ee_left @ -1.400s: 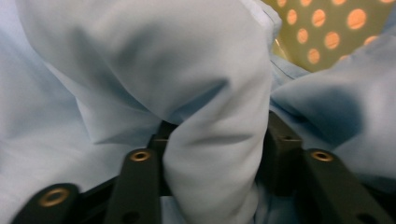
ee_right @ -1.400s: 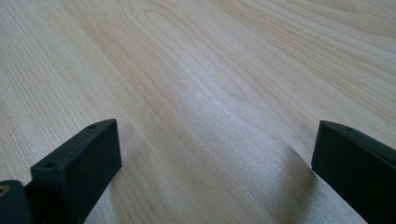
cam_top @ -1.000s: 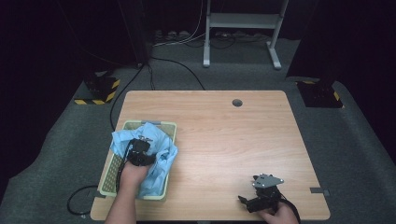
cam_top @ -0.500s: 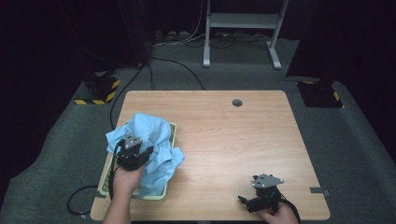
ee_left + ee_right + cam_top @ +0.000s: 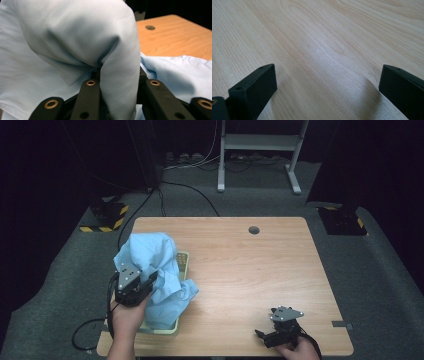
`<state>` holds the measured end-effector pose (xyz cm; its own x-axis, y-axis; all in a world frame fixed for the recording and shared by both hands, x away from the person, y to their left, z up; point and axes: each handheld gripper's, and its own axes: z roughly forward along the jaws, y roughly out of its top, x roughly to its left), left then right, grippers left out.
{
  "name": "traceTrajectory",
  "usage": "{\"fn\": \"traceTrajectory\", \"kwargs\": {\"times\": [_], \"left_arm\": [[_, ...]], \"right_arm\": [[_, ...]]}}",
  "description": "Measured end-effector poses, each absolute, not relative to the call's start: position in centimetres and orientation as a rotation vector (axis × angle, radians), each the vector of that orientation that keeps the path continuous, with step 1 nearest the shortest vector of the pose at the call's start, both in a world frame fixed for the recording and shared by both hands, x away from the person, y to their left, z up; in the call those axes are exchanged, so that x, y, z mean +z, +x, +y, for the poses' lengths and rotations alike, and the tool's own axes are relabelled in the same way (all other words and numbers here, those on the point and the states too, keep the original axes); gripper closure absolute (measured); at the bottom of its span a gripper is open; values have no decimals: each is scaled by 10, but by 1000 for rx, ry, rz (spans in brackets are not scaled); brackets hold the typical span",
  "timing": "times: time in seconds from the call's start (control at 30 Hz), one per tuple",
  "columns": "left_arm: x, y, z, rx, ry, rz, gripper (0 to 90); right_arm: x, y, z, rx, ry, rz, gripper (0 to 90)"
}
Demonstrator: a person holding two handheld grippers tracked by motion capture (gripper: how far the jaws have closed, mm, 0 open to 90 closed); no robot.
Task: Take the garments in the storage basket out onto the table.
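Left gripper (image 5: 134, 287): jaws closed on a fold of the light blue cloth (image 5: 152, 270), raised above the pale green basket (image 5: 182, 262) at the table's (image 5: 240, 265) left edge; the left hand (image 5: 127, 317) came up from the bottom edge, forearm cut off. The cloth draped over the jaws and hid most of the basket — only a rim and corner showed. Right gripper (image 5: 272, 332): jaws spread wide, nothing between them, low over bare wood near the front edge — its hand (image 5: 300, 350) largely out of frame.
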<state>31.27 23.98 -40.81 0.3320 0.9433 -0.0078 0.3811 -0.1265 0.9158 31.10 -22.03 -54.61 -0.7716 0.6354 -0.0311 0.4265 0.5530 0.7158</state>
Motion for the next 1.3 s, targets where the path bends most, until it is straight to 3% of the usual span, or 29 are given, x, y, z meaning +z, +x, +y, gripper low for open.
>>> {"fn": "traceTrajectory", "kwargs": {"times": [0.57,1.3], "left_arm": [[-368,287,231,940,1570,1072,748],[-336,270,217,1015,1503,964,747]], "right_arm": [[-546,311,-220,1040,879,2504,13],[-546,311,-220,1040,878,2504,13]]}}
